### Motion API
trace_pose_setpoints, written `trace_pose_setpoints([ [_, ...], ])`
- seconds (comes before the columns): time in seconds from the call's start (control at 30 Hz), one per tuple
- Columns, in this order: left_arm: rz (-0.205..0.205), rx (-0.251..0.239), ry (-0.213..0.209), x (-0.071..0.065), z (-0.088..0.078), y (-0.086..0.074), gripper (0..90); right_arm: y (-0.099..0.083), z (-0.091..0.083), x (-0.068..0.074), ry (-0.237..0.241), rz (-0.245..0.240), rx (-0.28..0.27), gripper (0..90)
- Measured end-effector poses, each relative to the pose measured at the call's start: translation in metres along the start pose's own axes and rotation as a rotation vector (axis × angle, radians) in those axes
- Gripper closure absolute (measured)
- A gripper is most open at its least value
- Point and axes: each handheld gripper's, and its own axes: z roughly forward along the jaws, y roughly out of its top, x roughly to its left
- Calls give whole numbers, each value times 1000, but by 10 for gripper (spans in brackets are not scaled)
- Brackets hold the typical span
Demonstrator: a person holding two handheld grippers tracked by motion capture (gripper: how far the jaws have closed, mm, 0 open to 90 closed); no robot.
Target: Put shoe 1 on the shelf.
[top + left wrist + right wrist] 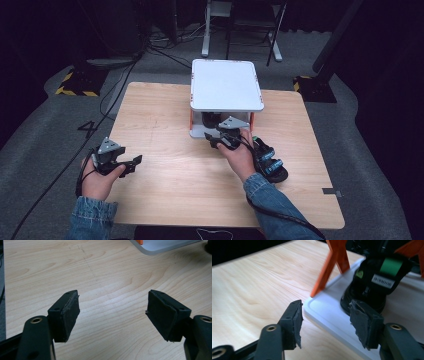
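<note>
One wooden table (165, 130) carries one white two-level rack (226, 84) with orange posts, standing at the far middle. Two black sandals show: one sandal (374, 280), with a green tab and a white label, sits on the rack's lower shelf, and a second sandal (269, 160) with blue straps lies on the table just right of the person's right wrist. Two hand-held grippers are in play.

The right gripper (220, 139) points at the front edge of the lower shelf. In the right gripper view (325, 322) its jaws stand partly spread, nothing pinched between them; the right pad (362, 325) hangs over the white shelf just in front of the shelved sandal, apart from it, and the left pad hangs over bare wood beside the shelf's corner.

The left gripper (131, 165) is held above the table's near left part, well apart from the rack. In the left gripper view (112, 315) its jaws are spread wide with only wood grain between them
</note>
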Motion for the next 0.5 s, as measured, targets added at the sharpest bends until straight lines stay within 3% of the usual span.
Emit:
trace_pose_setpoints([
  [0.3, 19, -1, -13, -2, 4, 6, 266, 17, -79, -8, 11, -15, -36, 352],
  [0.5, 38, 2, -24, -8, 6, 10, 263, 21, -117, -18, 21, -45, -44, 326],
])
